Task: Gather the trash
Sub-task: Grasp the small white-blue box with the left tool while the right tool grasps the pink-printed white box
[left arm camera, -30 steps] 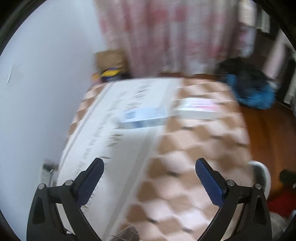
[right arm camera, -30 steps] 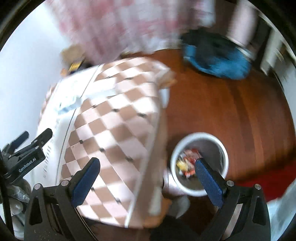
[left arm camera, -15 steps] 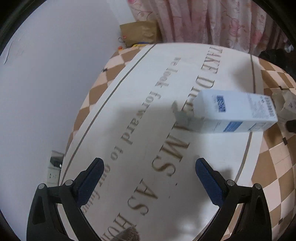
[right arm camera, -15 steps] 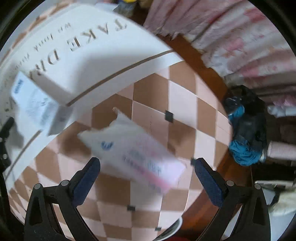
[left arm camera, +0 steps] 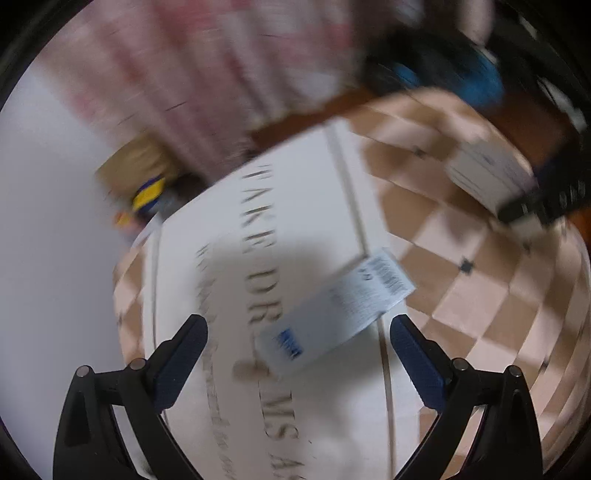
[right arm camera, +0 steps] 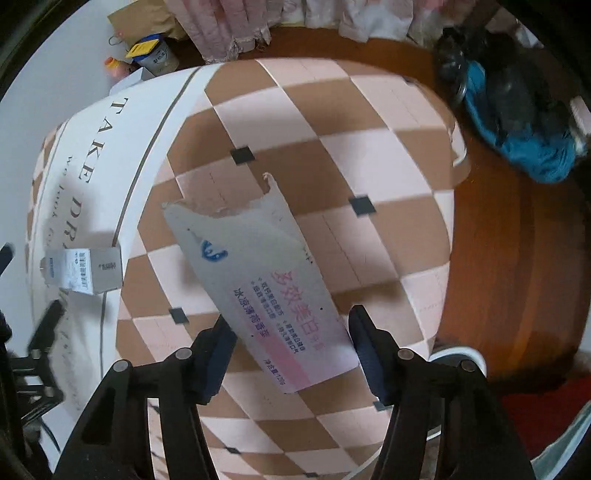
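Hovering over the table [right arm camera: 332, 118], the right gripper [right arm camera: 291, 343] had its two blue-padded fingers [right arm camera: 216, 354] set wide on either side of the near end of a long, flattened toothpaste carton [right arm camera: 266, 284]. The left pad looked to be touching or just beside the carton's edge; the right pad stood just beside the other edge, contact not certain. Jaws were spread, not clamped. The carton lay flat on the checkered pink-and-brown cloth, torn at its far end, printed with pink and blue characters.

A small white-and-blue box [right arm camera: 85, 269] sat to the left, on the white strip of cloth with dark lettering, well apart from the carton. In the left wrist view, which was heavily motion-blurred, that same box [left arm camera: 336, 314] lay ahead of the left gripper [left arm camera: 295, 354], between the lines of its fingers but beyond the tips, untouched. The left jaws were wide apart and held nothing.

The toothpaste carton showed again at the far right of the left view [left arm camera: 487, 177], with the dark frame of the right gripper over its end.

A white bin rim [right arm camera: 458, 356] was visible low on the floor beside the table's right edge. A blue and black bundle [right arm camera: 517, 122] lay on the wooden floor [right arm camera: 517, 258] beyond. Pink curtains [right arm camera: 236, 26] hung behind.
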`<state>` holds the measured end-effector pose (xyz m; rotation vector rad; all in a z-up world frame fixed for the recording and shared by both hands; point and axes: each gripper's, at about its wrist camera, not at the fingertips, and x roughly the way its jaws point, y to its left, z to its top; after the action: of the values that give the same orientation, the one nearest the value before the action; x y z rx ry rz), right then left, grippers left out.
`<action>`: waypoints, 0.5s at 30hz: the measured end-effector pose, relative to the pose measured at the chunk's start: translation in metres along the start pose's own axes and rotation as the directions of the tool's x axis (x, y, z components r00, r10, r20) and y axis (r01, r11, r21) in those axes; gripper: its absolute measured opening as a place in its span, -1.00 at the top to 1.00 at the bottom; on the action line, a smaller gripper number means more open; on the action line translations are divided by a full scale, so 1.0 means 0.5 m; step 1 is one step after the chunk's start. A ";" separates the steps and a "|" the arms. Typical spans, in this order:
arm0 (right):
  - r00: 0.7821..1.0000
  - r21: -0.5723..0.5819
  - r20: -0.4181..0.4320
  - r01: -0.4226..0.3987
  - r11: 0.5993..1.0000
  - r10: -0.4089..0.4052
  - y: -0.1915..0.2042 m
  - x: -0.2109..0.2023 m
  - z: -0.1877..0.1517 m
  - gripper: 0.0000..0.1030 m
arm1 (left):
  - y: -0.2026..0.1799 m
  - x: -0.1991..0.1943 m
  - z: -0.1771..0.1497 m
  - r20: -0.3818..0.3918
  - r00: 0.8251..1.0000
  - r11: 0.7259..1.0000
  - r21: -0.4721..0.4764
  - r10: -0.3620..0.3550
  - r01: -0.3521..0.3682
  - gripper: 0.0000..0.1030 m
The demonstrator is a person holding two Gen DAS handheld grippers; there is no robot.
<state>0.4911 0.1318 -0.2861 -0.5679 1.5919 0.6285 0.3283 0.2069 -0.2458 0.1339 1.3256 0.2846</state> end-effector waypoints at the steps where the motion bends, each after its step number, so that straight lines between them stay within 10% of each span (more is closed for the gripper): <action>1: 1.000 0.000 -0.010 -0.010 1.000 0.010 -0.008 0.003 0.001 -0.24 | -0.012 0.009 0.005 -0.019 1.000 0.999 0.046 -0.014 0.015 -0.95; 6: 1.000 -0.010 -0.013 0.019 1.000 -0.019 -0.004 0.022 0.019 -0.26 | -0.038 0.065 0.016 -0.122 0.988 0.981 0.159 -0.093 0.112 -0.82; 11: 0.997 -0.044 0.039 0.065 0.997 -0.063 0.030 0.027 0.021 -0.25 | -0.030 0.063 0.022 -0.136 0.977 0.979 0.102 -0.163 0.178 0.36; 15: 0.990 -0.094 0.092 0.117 0.989 -0.108 0.053 0.024 0.008 -0.16 | -0.040 0.053 0.019 -0.119 0.984 0.986 0.083 -0.132 0.142 0.39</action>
<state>0.4746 0.1539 -0.2966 -0.6909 1.4427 0.6412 0.3457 0.1957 -0.2736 0.1034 1.4544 0.1162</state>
